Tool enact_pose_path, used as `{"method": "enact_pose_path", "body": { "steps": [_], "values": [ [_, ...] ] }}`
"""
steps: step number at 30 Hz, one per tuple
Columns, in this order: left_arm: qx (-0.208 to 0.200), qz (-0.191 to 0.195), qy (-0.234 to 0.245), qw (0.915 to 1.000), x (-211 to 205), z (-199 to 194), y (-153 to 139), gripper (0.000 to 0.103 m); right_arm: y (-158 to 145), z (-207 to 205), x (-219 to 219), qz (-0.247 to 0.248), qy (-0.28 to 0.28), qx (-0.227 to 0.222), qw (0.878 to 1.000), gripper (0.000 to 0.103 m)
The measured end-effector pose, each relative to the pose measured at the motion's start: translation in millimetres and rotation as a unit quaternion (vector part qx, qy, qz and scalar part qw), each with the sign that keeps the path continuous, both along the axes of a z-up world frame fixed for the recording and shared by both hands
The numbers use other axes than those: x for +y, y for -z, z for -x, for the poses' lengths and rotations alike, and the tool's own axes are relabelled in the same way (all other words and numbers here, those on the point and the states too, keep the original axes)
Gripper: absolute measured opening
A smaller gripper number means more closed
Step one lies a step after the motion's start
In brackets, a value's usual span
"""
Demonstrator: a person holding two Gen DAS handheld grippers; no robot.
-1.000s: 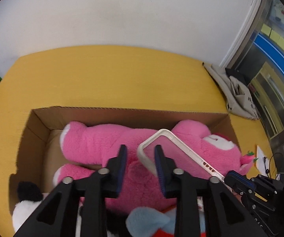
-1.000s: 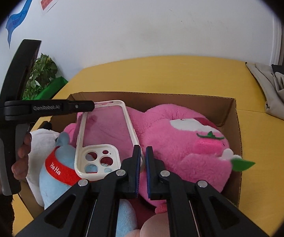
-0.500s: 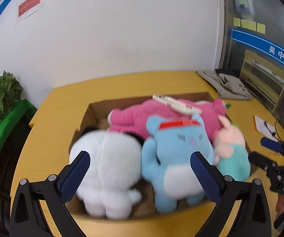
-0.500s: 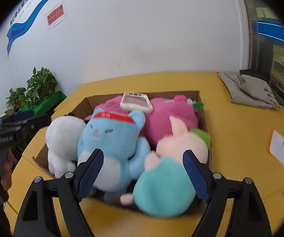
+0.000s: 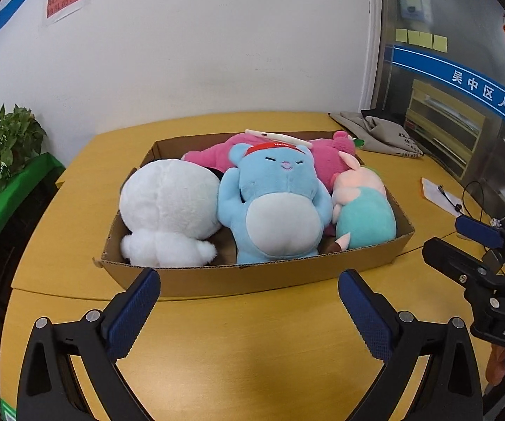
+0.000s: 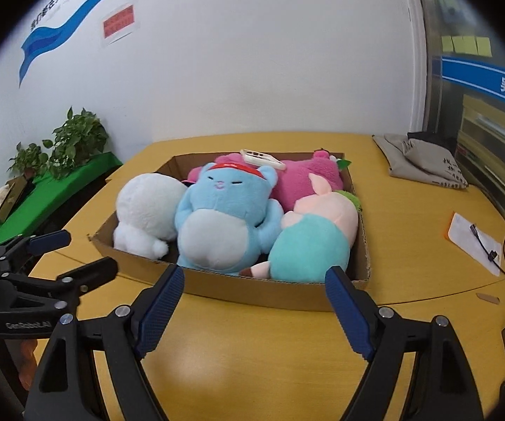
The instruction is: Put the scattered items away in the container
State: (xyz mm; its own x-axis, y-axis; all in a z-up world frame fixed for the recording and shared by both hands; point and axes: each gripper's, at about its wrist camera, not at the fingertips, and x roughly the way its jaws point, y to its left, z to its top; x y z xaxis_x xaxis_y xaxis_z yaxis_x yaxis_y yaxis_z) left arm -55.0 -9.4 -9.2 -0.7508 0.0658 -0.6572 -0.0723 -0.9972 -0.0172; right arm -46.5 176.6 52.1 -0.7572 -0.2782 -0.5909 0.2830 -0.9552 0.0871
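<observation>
A shallow cardboard box [image 5: 252,277] [image 6: 270,289] sits on the yellow table. It holds a white plush [image 5: 168,207], a blue bear plush [image 5: 273,207], a pink and teal pig plush [image 5: 361,207] and a pink plush [image 5: 322,154] at the back. A white phone case [image 5: 278,137] [image 6: 262,159] lies on top of the pink plush. My left gripper [image 5: 249,307] is open and empty in front of the box. My right gripper [image 6: 254,303] is open and empty, also in front of the box.
A folded grey cloth [image 5: 378,133] lies at the table's far right. A paper with a cable [image 6: 473,242] lies to the right. Green plants [image 6: 66,144] stand on a green ledge to the left. A white wall is behind the table.
Both grippers let go of the phone case, opened wide and pulled back from the box. The case now rests on the pink plush.
</observation>
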Motion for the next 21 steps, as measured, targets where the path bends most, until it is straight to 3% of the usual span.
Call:
{"method": "enact_pose_path", "body": {
  "steps": [12,21],
  "values": [
    [0.01,-0.035,-0.018,0.9992,-8,-23,-4,0.103,2,-17,4,-0.015,0.022,0.001,1.0,0.083],
    [0.011,-0.035,-0.019,0.9991,-6,-26,-3,0.103,5,-19,5,-0.019,0.024,-0.004,1.0,0.083]
  ]
}}
